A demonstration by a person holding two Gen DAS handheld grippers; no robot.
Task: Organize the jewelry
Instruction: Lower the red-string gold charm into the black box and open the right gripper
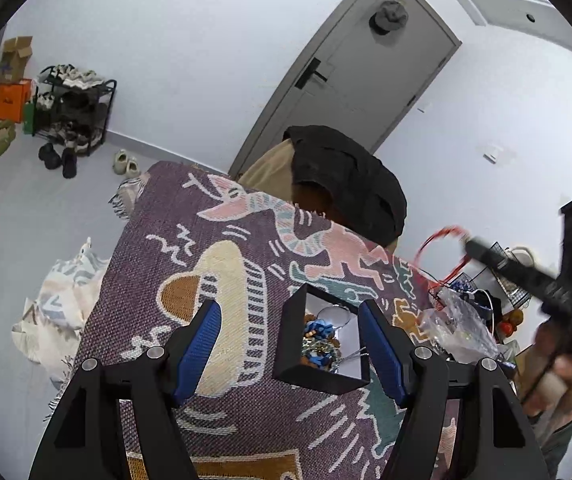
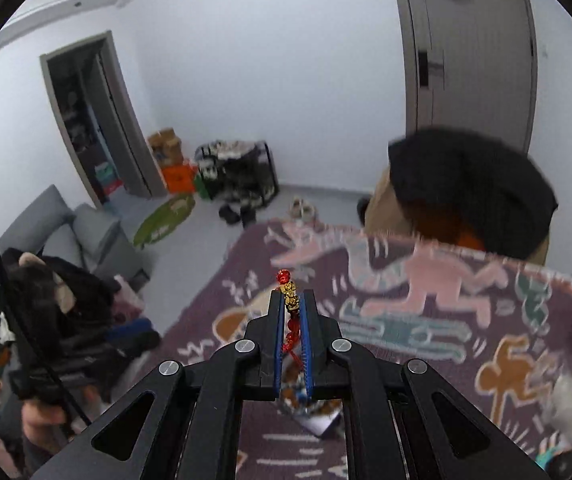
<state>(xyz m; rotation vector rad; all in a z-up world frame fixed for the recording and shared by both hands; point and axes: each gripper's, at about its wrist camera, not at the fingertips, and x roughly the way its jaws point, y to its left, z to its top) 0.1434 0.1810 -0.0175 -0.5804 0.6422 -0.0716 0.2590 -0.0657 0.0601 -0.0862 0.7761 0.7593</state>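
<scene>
**Red bracelet pinched in the right gripper above the patterned blanket**

The right gripper (image 2: 294,308) is pinching a red bead bracelet (image 2: 290,300) between its blue pads, the jaws nearly touching. Gold charm beads are sitting right at the fingertips, one red bead is poking out past them, and more red beads are trailing back down the narrow gap. In the left wrist view the same bracelet (image 1: 442,254) is showing as a blurred red loop hanging from the tip of the right gripper (image 1: 470,245), off to the right over the edge of the blanket (image 1: 189,240).

The left gripper (image 1: 290,344) is standing wide open with nothing held, its blue pads (image 1: 201,344) hovering over the purple patterned blanket. The black jewelry box (image 1: 318,376) is lying on the blanket, its near right corner just beside the gripper's right pad. The box is holding a tangle of blue and brown beads and silver rings. A crumpled clear plastic bag (image 1: 458,324) is lying just right of the box. A black garment (image 1: 350,184) is draped over a tan shape at the blanket's far edge.
</scene>
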